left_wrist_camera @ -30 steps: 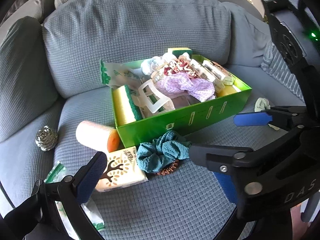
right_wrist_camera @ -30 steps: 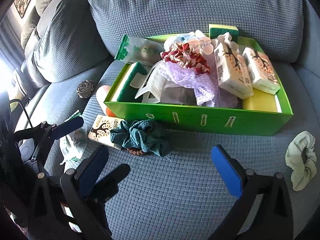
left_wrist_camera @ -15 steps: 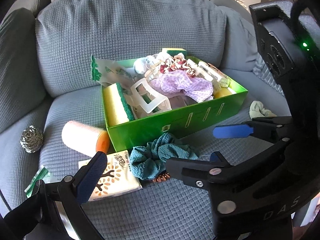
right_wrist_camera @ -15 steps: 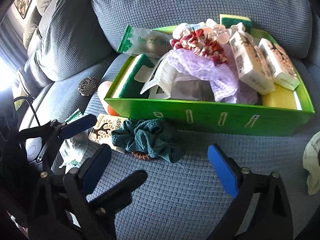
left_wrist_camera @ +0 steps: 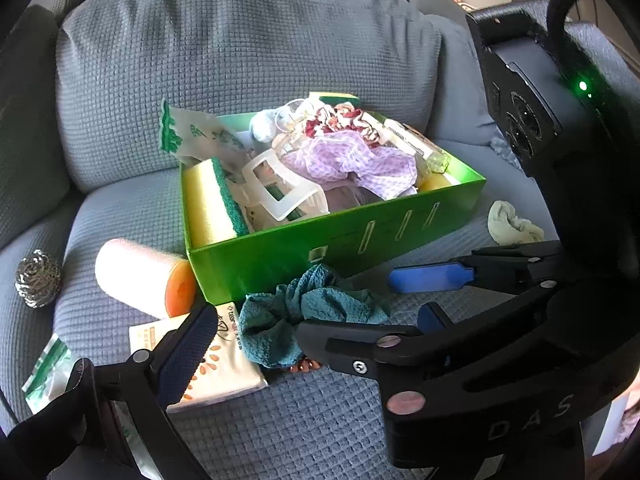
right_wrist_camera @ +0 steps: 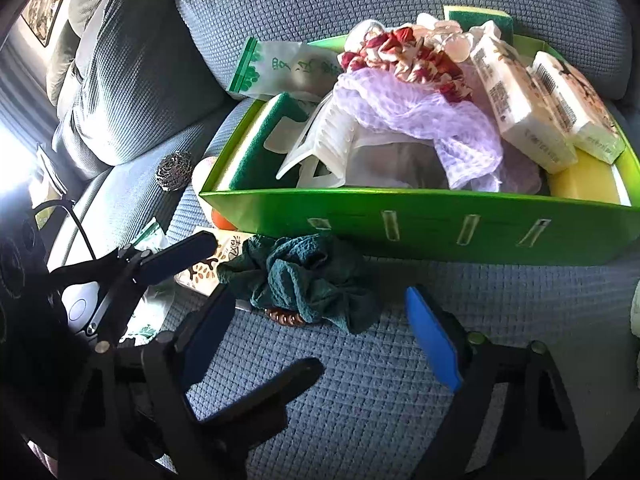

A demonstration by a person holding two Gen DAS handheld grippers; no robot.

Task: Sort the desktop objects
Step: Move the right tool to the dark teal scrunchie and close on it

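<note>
- Sofa seat [right_wrist_camera: 360, 400]: soft, textured cushion serves as the work surface. Judgement: anything pressed down on it will sink, so a low pinch may catch upholstery instead of the target.
- Green box [right_wrist_camera: 420, 232]: sits on the seat, piled above its rim with sponges, tissue packs, a lilac cloth, a white clip. Judgement: one more soft item dropped on top could slide off or push a tissue pack over the wall.
- Right gripper [right_wrist_camera: 320, 340]: jaws closing from wide, nothing between the pads yet; it points down at the seat just short of the teal scrunchie. Judgement: closing before it reaches the fabric would grab air.
- Left gripper [right_wrist_camera: 176, 256]: only one finger shows clearly, so its opening cannot be told; nothing visible in it. It hovers over the tissue pack, near the right gripper; a clash is possible if both go in.
- Tissue pack [left_wrist_camera: 208, 364]: lies flat, partly under the scrunchie. Judgement: it may get dragged along.
- Teal scrunchie [right_wrist_camera: 304, 276]: on the seat just in front of the box wall, loose and floppy. Judgement: only a fold may be pinched.
- Brown coil hair tie [right_wrist_camera: 284, 316]: tucked under the scrunchie's near edge; it may snag or fall mid-lift.
</note>
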